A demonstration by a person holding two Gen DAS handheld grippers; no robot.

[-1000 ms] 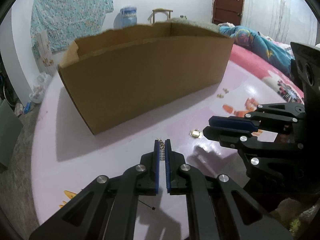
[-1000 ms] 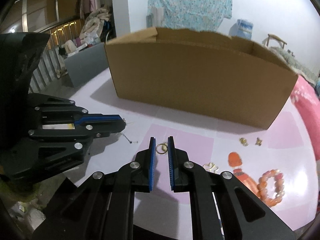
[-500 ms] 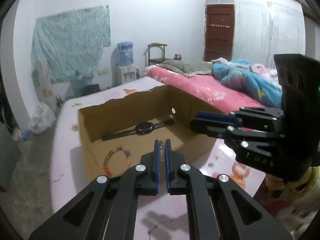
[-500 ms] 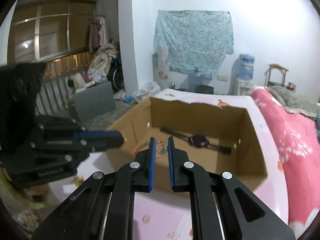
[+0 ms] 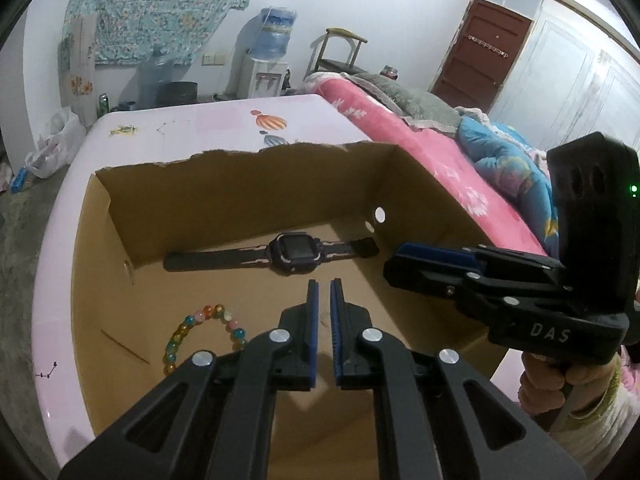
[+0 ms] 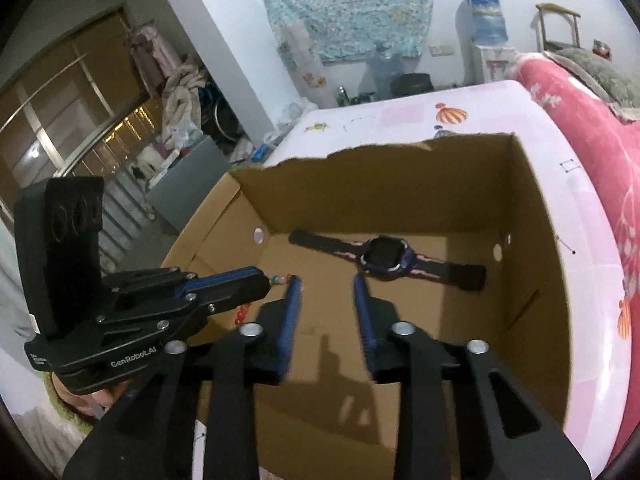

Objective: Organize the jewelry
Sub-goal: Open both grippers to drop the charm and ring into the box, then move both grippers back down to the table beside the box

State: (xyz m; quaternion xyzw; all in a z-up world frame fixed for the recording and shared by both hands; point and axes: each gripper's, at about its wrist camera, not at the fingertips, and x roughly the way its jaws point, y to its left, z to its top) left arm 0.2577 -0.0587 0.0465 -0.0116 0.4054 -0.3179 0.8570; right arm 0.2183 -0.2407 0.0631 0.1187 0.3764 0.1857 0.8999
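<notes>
An open cardboard box (image 5: 240, 184) (image 6: 532, 216) stands on the pink table. Inside lie a dark watch (image 5: 294, 249) (image 6: 384, 256) at the far side and a colourful bead bracelet (image 5: 200, 330), partly hidden in the right wrist view (image 6: 280, 279). My left gripper (image 5: 324, 286) hovers over the box, jaws slightly apart, with nothing visible between them. My right gripper (image 6: 326, 282) also hovers over the box, jaws wide apart and empty. Each gripper shows in the other's view, the right one (image 5: 404, 256) and the left one (image 6: 256, 280). The chain and the gold ring are not visible.
The pink table (image 5: 224, 120) (image 6: 400, 112) carries the box. A pink bed (image 5: 420, 140) lies to the right. A water dispenser (image 5: 268, 60), a chair and a brown door (image 5: 476, 52) stand behind.
Both grippers rose from the table to above the box. The left jaws parted slightly and the chain is gone from them. The right jaws opened wide and the gold ring is gone.
</notes>
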